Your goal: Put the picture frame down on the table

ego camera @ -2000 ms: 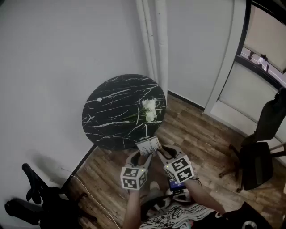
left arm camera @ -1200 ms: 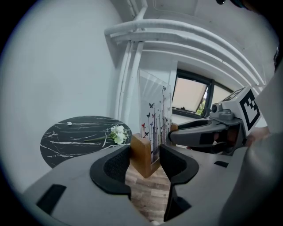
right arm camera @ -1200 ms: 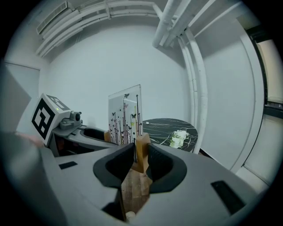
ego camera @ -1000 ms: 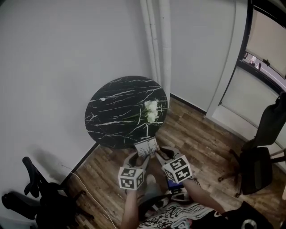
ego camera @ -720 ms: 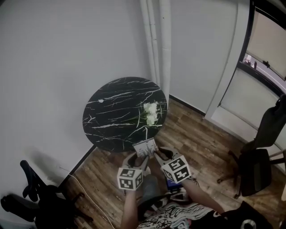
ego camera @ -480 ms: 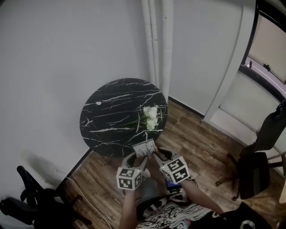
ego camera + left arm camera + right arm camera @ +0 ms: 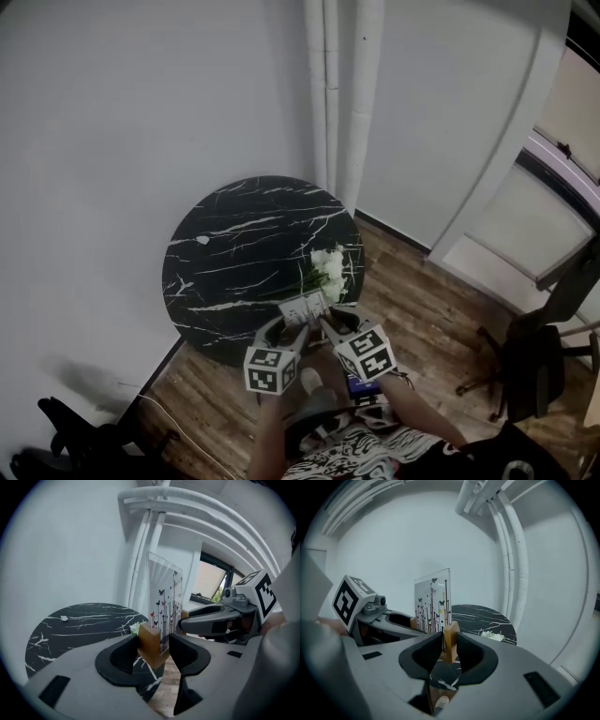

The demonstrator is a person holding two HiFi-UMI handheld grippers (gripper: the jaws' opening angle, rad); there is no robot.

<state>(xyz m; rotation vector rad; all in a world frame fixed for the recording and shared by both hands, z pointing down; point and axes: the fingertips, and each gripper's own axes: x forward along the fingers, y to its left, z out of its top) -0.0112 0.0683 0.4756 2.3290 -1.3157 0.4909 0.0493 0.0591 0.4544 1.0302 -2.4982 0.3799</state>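
Picture frame [image 7: 304, 307] now hangs over the table's [image 7: 234, 253] near edge, centre of frame; earlier it was short of it. Left gripper [image 7: 153, 649] and right gripper [image 7: 449, 651] both clamp its base. Not set down yet.

Both grippers are moulded in matte grey plastic with smooth, rounded shells. The left gripper [image 7: 152, 649] ends in two curved black jaw pads [image 7: 123, 656], and the right gripper [image 7: 450, 652] has the same black lining. Behind the jaws, each carries a white marker cube [image 7: 270, 368] printed with black square patterns, and a small round grey stub [image 7: 378, 601] sits beside the cube. The person wears a black-and-white patterned top [image 7: 366, 452].
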